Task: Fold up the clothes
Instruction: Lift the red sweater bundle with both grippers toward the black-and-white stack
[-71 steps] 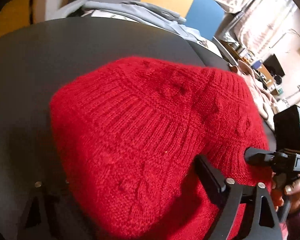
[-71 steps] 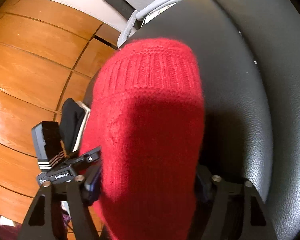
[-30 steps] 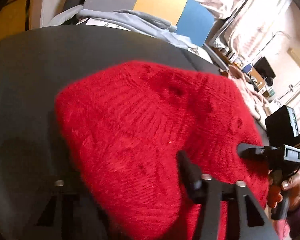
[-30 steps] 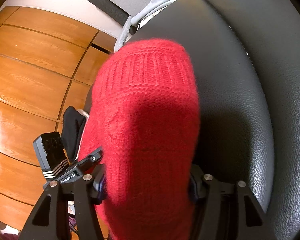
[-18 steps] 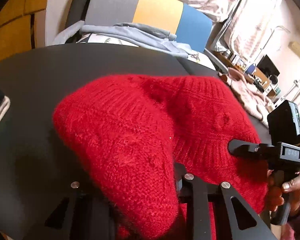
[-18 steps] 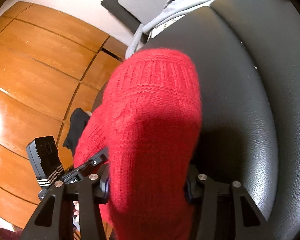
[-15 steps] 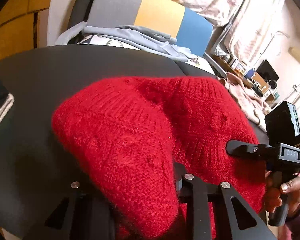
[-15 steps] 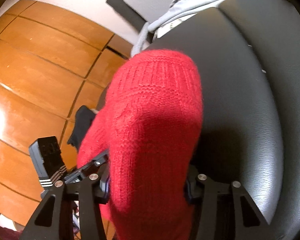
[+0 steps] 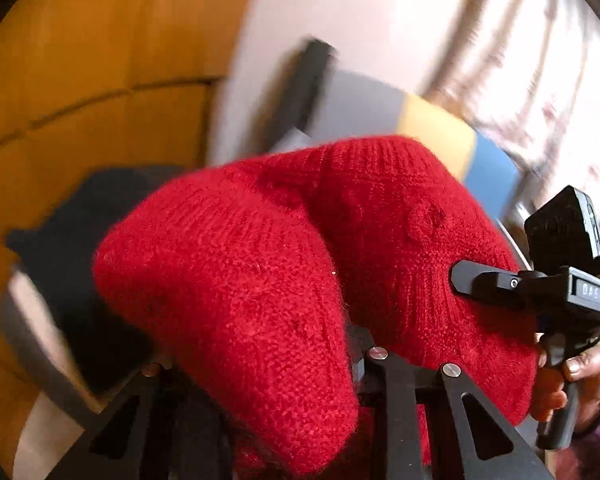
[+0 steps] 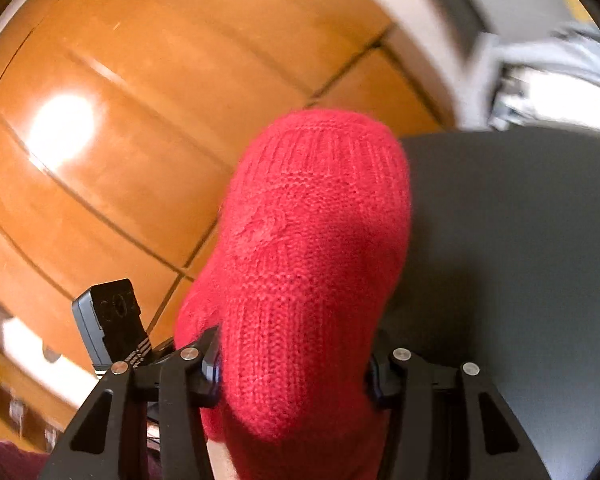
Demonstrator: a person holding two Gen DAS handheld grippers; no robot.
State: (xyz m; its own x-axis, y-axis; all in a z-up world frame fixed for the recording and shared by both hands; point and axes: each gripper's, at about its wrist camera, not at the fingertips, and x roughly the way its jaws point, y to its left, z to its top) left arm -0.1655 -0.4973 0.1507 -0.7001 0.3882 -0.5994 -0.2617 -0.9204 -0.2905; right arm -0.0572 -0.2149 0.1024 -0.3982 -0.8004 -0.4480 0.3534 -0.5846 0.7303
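Observation:
A folded red knitted sweater point(image 9: 284, 264) hangs between both grippers, lifted off the black leather seat point(image 10: 520, 220). My left gripper point(image 9: 256, 376) is shut on one end of it, the knit bulging over its fingers. My right gripper point(image 10: 296, 368) is shut on the other end of the red sweater point(image 10: 312, 240), whose ribbed hem points away from the camera. In the left wrist view the right gripper point(image 9: 500, 284) enters from the right, held by a hand point(image 9: 572, 376). The left gripper's camera block point(image 10: 108, 320) shows at lower left in the right wrist view.
A dark garment point(image 9: 80, 248) lies on a light surface left of and below the sweater. A grey, yellow and blue chair back point(image 9: 420, 128) stands behind. Wooden panelling point(image 10: 140, 120) fills the left side; light grey clothes point(image 10: 540, 60) lie at the seat's far edge.
Both grippers have risen and swung left with the sweater, lifting it off the black seat. The views now face the wooden panelling and the dark garment, and both are blurred by motion.

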